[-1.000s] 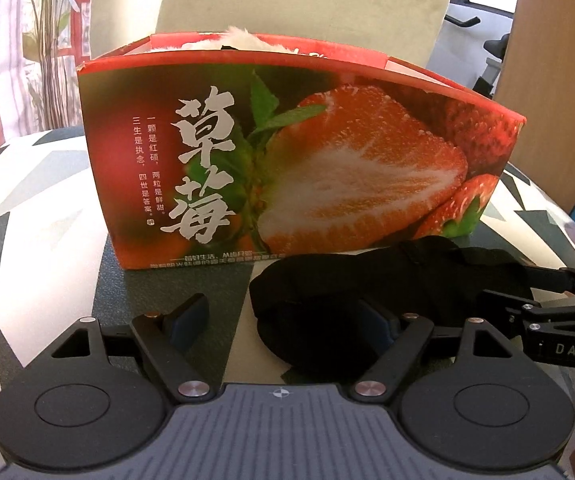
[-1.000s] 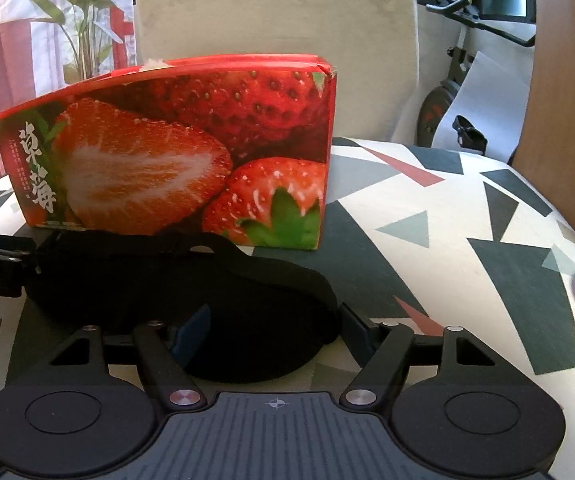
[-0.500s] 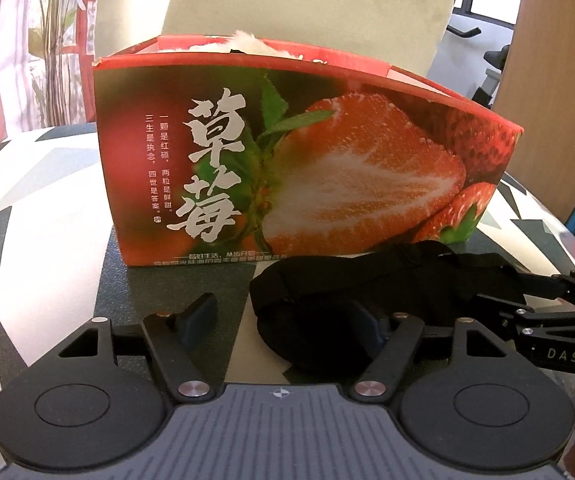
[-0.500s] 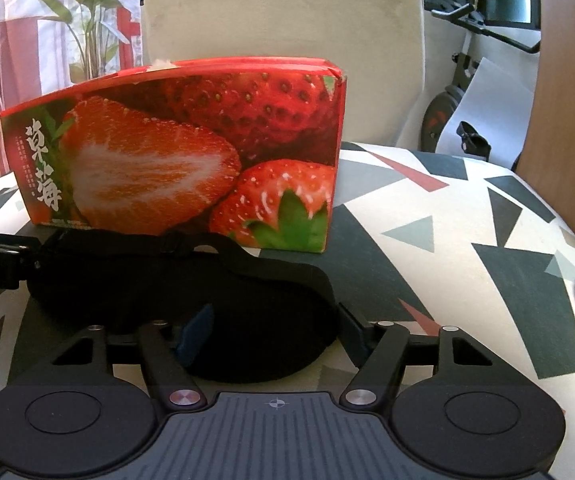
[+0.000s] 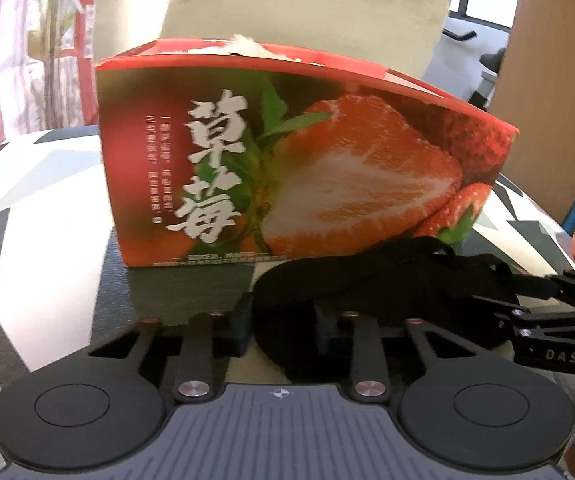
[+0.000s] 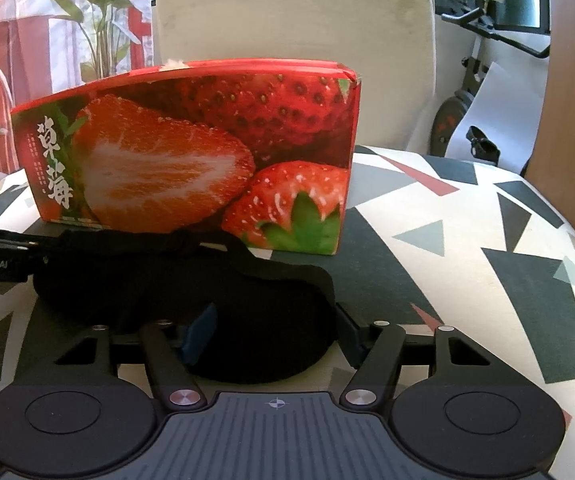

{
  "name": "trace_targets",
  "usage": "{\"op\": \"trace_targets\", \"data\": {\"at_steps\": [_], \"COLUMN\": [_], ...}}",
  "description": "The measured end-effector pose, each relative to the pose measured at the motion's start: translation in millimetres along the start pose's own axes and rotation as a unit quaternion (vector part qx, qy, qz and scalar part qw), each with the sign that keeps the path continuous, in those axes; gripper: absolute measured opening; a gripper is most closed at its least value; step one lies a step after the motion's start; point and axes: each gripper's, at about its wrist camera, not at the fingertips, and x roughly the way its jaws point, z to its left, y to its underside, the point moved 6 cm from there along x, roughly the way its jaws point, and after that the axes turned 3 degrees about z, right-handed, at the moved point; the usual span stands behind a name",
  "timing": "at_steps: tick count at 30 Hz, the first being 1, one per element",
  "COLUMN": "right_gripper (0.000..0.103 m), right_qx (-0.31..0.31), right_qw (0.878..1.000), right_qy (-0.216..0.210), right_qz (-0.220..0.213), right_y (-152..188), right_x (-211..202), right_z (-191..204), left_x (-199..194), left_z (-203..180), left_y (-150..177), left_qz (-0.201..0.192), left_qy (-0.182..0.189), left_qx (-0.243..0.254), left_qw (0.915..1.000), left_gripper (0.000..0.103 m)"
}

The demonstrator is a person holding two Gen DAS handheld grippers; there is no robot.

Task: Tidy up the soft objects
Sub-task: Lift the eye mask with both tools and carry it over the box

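Black eye mask, left view alone shows white fluff in box

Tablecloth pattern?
White tablecloth with dark green, grey and red triangles; clearest in the right wrist view.

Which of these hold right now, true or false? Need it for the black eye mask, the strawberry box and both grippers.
1. The black eye mask lies in front of the strawberry box. True.
2. The mask is inside the box. False: it is on the patterned table.
3. The left gripper has closed on one end of the mask. True.
4. The right gripper is shut. False: its jaws stand open around the mask.
5. Something white shows above the box rim. True.
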Motion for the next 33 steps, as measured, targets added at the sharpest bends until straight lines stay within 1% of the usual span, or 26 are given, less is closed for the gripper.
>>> {"op": "trace_targets", "data": {"at_steps": [3,5,6,8,9,10,11,14,17,19,24,33], "right_gripper": [0.054,0.047,0.044,0.034,0.032,0.025,0.019,0.011,0.007,0.006,0.006,0.005], "right_qx": [0.0,0.004,0.007,0.013,0.016,0.019,0.023,0.035,0.039,0.035,0.006,0.025], "right_qw": [1.0,1.0,1.0,1.0,1.0,1.0,0.999,0.999,0.998,0.998,0.997,0.994], "right_qy": [-0.005,-0.002,-0.002,-0.007,-0.01,-0.015,-0.019,-0.027,-0.028,-0.026,-0.02,-0.022], "right_qz": [-0.002,-0.004,-0.005,-0.008,-0.009,-0.011,-0.015,-0.024,-0.034,-0.044,-0.075,-0.101], "right_y": [-0.1,-0.1,0.0,0.4,0.9,1.2,1.6,1.9,1.6,1.8,3.3,-0.7], "right_x": [-0.5,-1.4,-1.9,-3.6,-5.0,-6.3,-8.0,-12.8,-17.7,-22.9,-42.6,-75.2], "right_z": [0.2,-1.2,-2.0,-3.4,-4.0,-4.9,-6.3,-9.4,-10.5,-9.8,1.9,2.3], "left_x": [-0.5,-1.8,-2.7,-6.2,-8.6,-11.8,-15.0,-27.9,-42.5,-52.9,-70.9,-93.4], "left_z": [-0.3,-2.9,-4.3,-6.8,-8.1,-7.9,-7.2,1.6,12.9,16.2,8.7,1.0], "left_y": [0.0,0.6,0.8,1.0,1.8,3.6,5.2,9.3,12.6,16.5,23.8,18.2], "left_qz": [0.0,0.001,0.002,0.002,0.002,0.004,0.004,-0.004,-0.015,-0.022,-0.033,-0.069], "left_qy": [0.01,0.015,0.012,0.0,-0.006,-0.01,-0.011,-0.021,-0.027,-0.027,-0.025,-0.019], "left_qx": [-0.003,0.006,0.01,0.018,0.021,0.024,0.022,0.0,-0.029,-0.036,-0.025,-0.026], "left_qw": [0.9999,0.9999,0.9999,0.9998,0.9998,0.9997,0.9997,0.9998,0.9991,0.9987,0.9988,0.9971], "left_gripper": [0.02,0.018,0.016,0.014,0.013,0.012,0.012,0.01,0.008,0.008,0.008,0.008]}}
